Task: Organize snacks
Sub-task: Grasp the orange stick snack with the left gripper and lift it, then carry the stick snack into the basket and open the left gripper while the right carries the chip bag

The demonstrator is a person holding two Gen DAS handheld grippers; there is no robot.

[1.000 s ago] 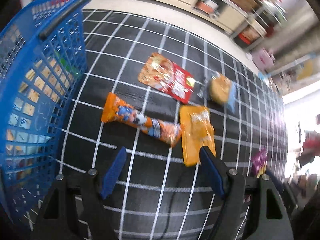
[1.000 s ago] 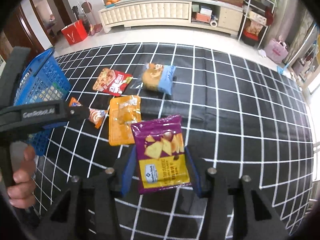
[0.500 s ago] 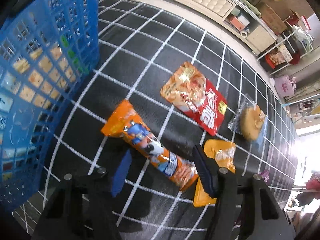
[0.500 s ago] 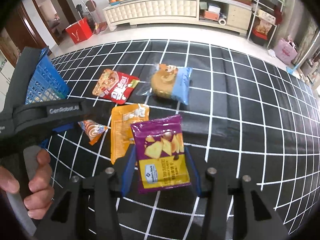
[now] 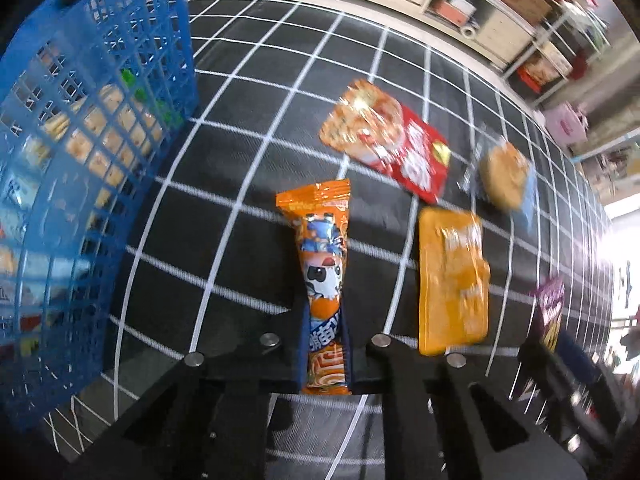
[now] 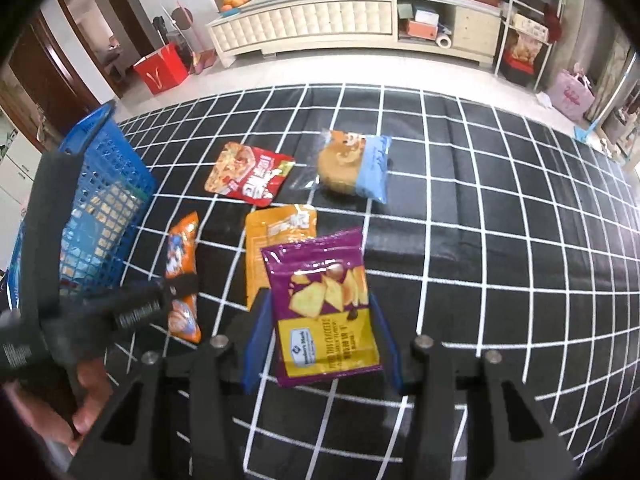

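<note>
5 snack packs (image 6: 256, 178), L tool (image 5: 325, 344) just clamped orange (image 5: 324, 276), R tool (image 6: 322, 344) prob gripping purple (image 6: 324, 304)

Our left gripper (image 5: 325, 344) has just closed on the orange snack stick (image 5: 325, 276), pointing to 12 o'clock; the blue basket (image 5: 92, 152) stands at 9 o'clock.

The left gripper (image 5: 325, 344) has just been closing and now pinches the long orange snack packet (image 5: 325, 276) between its blue pads (image 5: 305, 344). A second ago that packet lay slanted ahead of open jaws; it now points straight along the fingers.
</note>
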